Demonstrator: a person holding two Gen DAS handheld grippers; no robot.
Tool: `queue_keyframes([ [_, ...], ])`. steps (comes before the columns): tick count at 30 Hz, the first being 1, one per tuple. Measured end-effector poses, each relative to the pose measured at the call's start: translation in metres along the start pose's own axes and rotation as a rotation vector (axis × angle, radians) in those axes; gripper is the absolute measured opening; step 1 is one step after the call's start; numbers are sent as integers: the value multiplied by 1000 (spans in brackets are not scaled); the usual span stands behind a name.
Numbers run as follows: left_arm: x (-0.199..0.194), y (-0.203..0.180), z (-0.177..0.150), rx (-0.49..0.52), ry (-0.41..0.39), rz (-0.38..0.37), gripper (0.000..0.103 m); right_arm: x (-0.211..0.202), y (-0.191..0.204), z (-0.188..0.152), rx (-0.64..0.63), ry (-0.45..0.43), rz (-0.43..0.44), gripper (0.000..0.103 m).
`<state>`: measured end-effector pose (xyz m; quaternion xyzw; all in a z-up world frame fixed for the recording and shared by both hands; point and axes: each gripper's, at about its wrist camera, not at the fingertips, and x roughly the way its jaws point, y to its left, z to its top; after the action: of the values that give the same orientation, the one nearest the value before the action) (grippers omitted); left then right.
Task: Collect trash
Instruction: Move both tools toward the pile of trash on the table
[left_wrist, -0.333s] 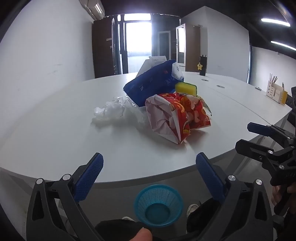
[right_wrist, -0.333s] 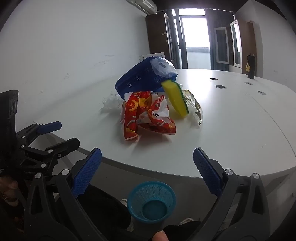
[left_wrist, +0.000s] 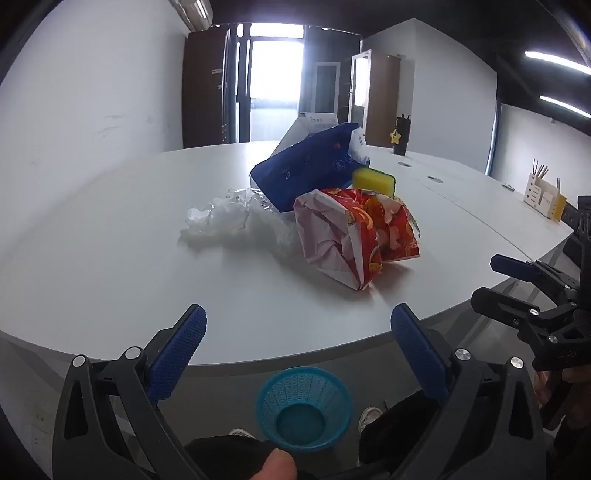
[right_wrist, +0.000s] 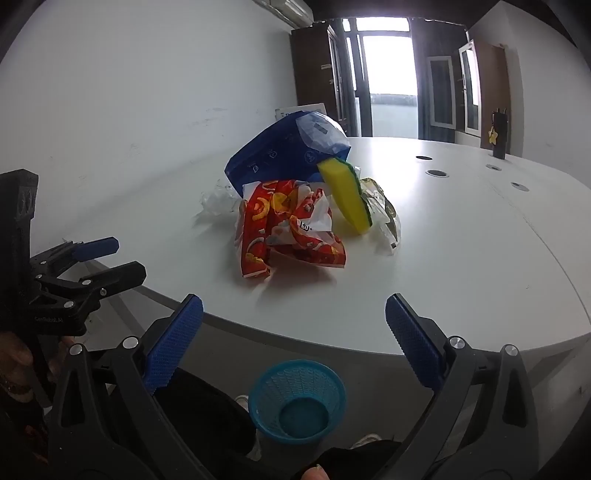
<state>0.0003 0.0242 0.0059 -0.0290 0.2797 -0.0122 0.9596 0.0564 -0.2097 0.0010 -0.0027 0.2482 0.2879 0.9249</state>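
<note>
Hovering at the table edge, both grippers wide open and nothing picked yet

From the left: our left gripper (left_wrist: 297, 347) has its jaws spread with nothing between them, and the crumpled clear plastic (left_wrist: 225, 221) sits out ahead, a bit left of its left jaw. Straight ahead of both sets of jaws is the red snack bag (right_wrist: 284, 229), with the blue bag (right_wrist: 280, 155) behind it and the yellow sponge (right_wrist: 347, 195) leaning beside it, off toward the right jaw. Our right gripper (right_wrist: 293, 341) is just as empty. The teal basket (right_wrist: 297, 398) waits below the jaws, on the floor. We reckon we're at the approach step; next we need to reach over the table (right_wrist: 461, 258) and close on the nearest bag.
</note>
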Motion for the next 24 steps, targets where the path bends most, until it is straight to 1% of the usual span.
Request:
queue_keyframes([
  [1, 3, -4, -2, -6, -5, 2, 98, 1, 1, 1, -1, 4, 0, 95],
  [3, 3, 1, -2, -41, 5, 2, 98, 2, 0, 0, 0, 8, -2, 95],
  [4, 5, 2, -2, -41, 8, 2, 98, 2, -1, 0, 1, 10, -5, 95],
  [6, 8, 1, -4, -23, 3, 31, 98, 2, -1, -1, 1, 15, -6, 95],
  [8, 8, 1, -5, -26, -6, 42, 98, 4, 0, -1, -1, 18, -8, 95],
  [13, 9, 5, -4, -39, 2, 11, 97, 3, 0, -2, -4, 18, -4, 95],
  [17, 5, 7, -3, -44, -20, 29, 97, 3, 1, -3, -12, 22, -9, 95],
  [20, 7, 9, -3, -47, -28, 61, 97, 4, 1, -3, -11, 22, -10, 95],
  [24, 10, 12, -4, -54, -17, 49, 97, 4, 3, -1, -8, 22, -8, 95],
])
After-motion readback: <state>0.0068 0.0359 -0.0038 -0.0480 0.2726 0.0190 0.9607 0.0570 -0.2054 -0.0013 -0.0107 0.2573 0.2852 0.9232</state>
